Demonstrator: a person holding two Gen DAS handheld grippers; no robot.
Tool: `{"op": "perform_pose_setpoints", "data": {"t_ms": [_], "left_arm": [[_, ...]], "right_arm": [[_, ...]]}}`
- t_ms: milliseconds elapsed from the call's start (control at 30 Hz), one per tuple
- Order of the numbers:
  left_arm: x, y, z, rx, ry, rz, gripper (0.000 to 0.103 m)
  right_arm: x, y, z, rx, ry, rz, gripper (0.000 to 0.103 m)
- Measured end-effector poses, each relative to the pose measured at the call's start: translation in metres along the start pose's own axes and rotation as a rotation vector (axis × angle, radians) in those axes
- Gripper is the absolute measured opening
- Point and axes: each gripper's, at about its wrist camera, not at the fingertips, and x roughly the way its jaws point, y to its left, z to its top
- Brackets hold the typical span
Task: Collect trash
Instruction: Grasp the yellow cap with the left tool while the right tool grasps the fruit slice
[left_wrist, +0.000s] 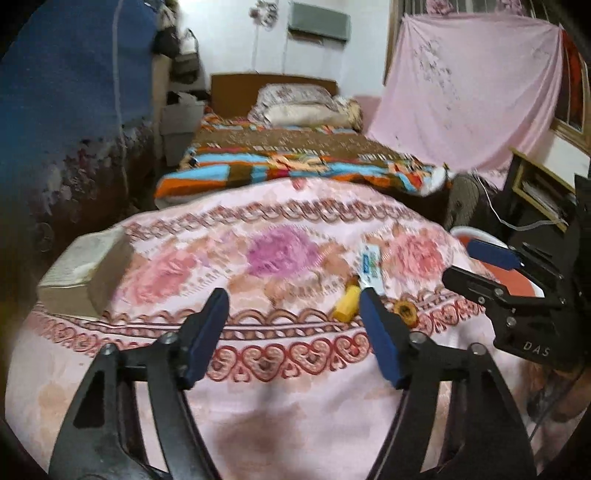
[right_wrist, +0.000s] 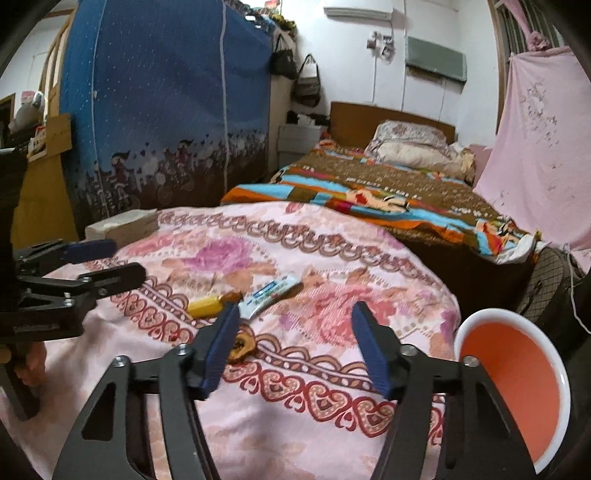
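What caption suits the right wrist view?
Open right gripper above floral cloth strewn with wrappers, orange bin alongside.

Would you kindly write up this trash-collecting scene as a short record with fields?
surface: pink floral cloth over a table
trash: yellow wrapped piece, white-and-blue printed wrapper, brown round scrap, lying close together
bin: orange basket with white rim, at the table's right edge
other: pale tissue box, far left corner
left claw: open, empty, above the cloth
right claw: open, empty, near the scrap
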Motion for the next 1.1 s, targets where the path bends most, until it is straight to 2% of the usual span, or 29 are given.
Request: {"op": "perform_pose_setpoints", "data": {"t_ms": [200, 400, 533, 633, 667, 767, 867, 1000, 1100], "left_arm": [[0.023, -0.011, 0.002, 0.038, 0.115, -0.087, 0.033], [0.045, -0.014, 0.007, 0.031, 0.196, -0.151, 0.024], [0.056, -0.015, 0.008, 0.024, 0.241, -0.166, 0.017], [0.057, -0.017, 0.008, 0.035, 0.245, -0.17, 0.005], [0.058, -0.018, 0.008, 0.039, 0.247, -0.17, 0.003], [0.055, -0.021, 0.008, 0.059, 0.238, -0.159, 0.0], [0.048, -0.027, 0.009, 0.089, 0.212, -0.141, 0.0], [0.036, -0.034, 0.011, 0.121, 0.158, -0.129, 0.0], [0.034, -0.036, 0.012, 0.126, 0.16, -0.115, 0.0]], "right_arm": [[0.013, 0.003, -0.005, 0.0, 0.078, 0.085, 0.047], [0.028, 0.01, -0.01, -0.017, 0.162, 0.152, 0.046], [0.041, 0.01, -0.011, -0.005, 0.215, 0.188, 0.042], [0.046, 0.01, -0.011, 0.002, 0.238, 0.215, 0.032], [0.046, 0.011, -0.011, 0.002, 0.238, 0.224, 0.025], [0.045, 0.011, -0.011, 0.005, 0.234, 0.237, 0.022], [0.042, 0.007, -0.01, 0.022, 0.217, 0.243, 0.013], [0.038, 0.002, -0.008, 0.039, 0.194, 0.251, 0.011], [0.038, 0.004, -0.007, 0.036, 0.195, 0.246, 0.011]]}}
